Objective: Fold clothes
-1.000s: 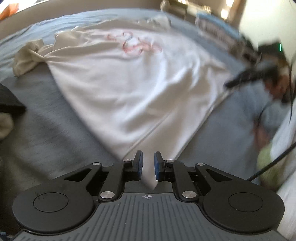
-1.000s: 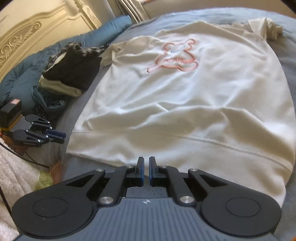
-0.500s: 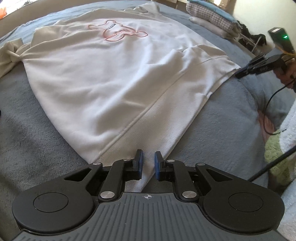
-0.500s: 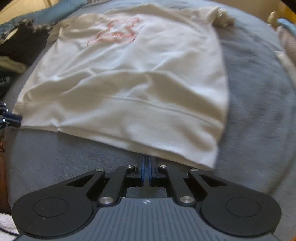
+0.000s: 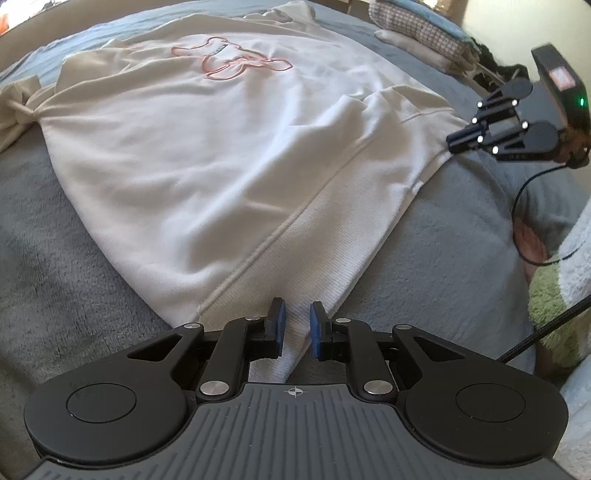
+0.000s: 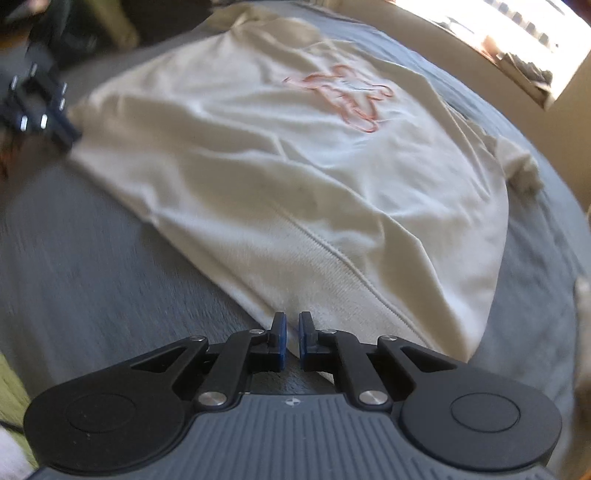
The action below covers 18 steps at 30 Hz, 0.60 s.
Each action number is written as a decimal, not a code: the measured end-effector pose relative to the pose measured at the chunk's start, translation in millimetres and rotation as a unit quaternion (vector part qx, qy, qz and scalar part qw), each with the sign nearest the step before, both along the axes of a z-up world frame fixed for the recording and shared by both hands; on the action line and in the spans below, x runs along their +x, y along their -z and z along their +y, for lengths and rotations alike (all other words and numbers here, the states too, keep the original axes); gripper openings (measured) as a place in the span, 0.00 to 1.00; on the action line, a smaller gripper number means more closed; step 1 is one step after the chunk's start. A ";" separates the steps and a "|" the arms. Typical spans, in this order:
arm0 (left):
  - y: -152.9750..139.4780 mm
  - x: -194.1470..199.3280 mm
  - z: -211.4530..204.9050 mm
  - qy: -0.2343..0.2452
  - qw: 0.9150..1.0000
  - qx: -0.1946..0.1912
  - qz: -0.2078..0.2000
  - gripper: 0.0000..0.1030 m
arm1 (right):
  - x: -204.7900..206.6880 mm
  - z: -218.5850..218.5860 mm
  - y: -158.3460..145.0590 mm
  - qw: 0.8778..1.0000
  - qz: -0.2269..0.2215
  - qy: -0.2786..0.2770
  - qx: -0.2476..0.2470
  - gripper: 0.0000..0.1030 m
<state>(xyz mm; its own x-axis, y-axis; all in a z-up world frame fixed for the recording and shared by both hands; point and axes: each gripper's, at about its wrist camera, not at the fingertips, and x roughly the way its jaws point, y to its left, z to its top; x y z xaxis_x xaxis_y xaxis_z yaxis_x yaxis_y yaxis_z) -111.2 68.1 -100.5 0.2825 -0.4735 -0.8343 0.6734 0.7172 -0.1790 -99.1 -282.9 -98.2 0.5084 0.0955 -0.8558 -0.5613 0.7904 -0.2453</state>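
Both tools swung to the sweatshirt's (image 5: 229,158) bottom corners since a second ago. Left tool (image 5: 294,325) pinches the hem at 6 o'clock; right tool (image 6: 288,339) looks clamped too. It's flat on the bed (image 5: 59,273), so I'd lift evenly.

i count one cream sweatshirt (image 5: 207,155) spread on one grey blanket (image 5: 55,266), with one pink outline print (image 5: 232,61) on it. i have two grippers: left (image 5: 295,325) and right (image 6: 289,334). upper right of the left view, one stack of folded clothes (image 5: 417,33).
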 end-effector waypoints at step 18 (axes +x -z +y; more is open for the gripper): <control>1.1 4.5 2.3 -0.001 1.000 -0.008 0.010 0.15 | -4.4 -1.0 10.0 0.995 -0.024 -0.057 -0.079 0.03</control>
<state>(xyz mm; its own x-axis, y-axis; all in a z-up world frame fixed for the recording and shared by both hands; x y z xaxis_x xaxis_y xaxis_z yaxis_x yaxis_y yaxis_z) -106.8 70.5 -101.6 0.2660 -0.4867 -0.8321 0.6681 0.7153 -0.2048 -103.5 -284.0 -108.2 0.5419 0.0205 -0.8402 -0.6296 0.6721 -0.3896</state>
